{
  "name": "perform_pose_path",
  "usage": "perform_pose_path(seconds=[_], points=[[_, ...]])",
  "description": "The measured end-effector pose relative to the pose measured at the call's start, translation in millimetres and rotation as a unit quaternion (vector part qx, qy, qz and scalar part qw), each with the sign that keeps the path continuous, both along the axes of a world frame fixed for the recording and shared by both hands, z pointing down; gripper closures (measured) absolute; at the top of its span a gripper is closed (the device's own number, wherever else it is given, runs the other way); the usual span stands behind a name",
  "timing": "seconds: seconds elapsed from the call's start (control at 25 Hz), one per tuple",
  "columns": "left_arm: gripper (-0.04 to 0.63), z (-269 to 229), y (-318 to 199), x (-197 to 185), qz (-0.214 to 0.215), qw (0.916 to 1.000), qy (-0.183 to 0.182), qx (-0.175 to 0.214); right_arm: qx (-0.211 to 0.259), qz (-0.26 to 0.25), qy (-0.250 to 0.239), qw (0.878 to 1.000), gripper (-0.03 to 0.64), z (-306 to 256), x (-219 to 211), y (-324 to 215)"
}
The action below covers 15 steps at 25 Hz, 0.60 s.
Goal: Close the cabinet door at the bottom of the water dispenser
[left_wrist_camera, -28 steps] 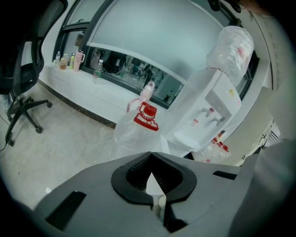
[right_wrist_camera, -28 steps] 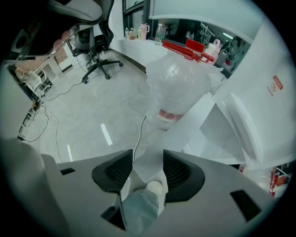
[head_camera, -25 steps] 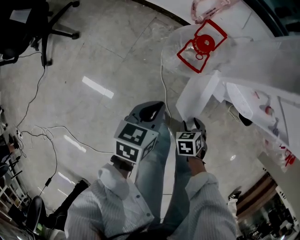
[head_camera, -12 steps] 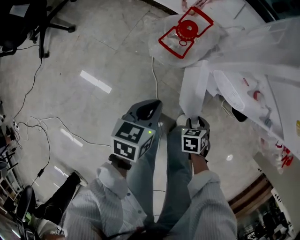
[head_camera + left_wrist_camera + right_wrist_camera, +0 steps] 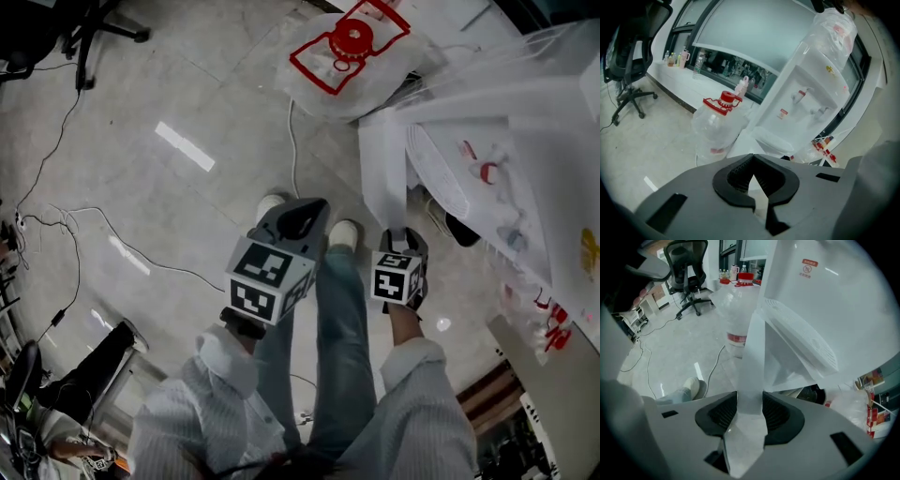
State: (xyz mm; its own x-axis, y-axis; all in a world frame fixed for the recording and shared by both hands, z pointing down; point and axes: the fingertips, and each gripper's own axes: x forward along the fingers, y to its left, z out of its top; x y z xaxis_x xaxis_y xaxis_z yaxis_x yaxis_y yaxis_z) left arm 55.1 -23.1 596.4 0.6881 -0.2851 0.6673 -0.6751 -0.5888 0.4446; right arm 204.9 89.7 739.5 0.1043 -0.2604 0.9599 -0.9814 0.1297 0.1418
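Note:
The white water dispenser point(image 5: 525, 122) stands at the right, and its bottom cabinet door point(image 5: 382, 173) hangs open toward me. My right gripper point(image 5: 401, 242) points steeply down at the door's free edge. In the right gripper view that white door edge point(image 5: 752, 357) fills the gap between the pads of the right gripper point(image 5: 750, 413), whose jaws are closing on it. The dark cabinet opening point(image 5: 811, 392) shows behind the door. My left gripper point(image 5: 298, 214) hovers left of the door over my legs. Its jaws meet at the tips, the left gripper point(image 5: 749, 174) holding nothing, with the dispenser point(image 5: 806, 93) ahead.
A large clear water bottle with a red cap handle point(image 5: 352, 47) lies on the floor beside the dispenser. An office chair point(image 5: 84, 28) stands at the far left. Cables point(image 5: 75, 234) trail across the tiled floor. My shoes point(image 5: 342, 230) are close under the grippers.
Both grippers have moved toward the dispenser. The door has swung with the right gripper, from standing out at an angle to lying nearer the cabinet front.

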Motion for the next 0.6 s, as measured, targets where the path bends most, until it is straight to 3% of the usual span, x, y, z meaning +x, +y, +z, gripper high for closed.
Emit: perform_pose_path(seconds=[0.6], points=[[0.586,11,18,39,-0.022,0.9997,-0.005,-0.006,0.009,0.117,-0.004,0.993,0.446,18,97,9]])
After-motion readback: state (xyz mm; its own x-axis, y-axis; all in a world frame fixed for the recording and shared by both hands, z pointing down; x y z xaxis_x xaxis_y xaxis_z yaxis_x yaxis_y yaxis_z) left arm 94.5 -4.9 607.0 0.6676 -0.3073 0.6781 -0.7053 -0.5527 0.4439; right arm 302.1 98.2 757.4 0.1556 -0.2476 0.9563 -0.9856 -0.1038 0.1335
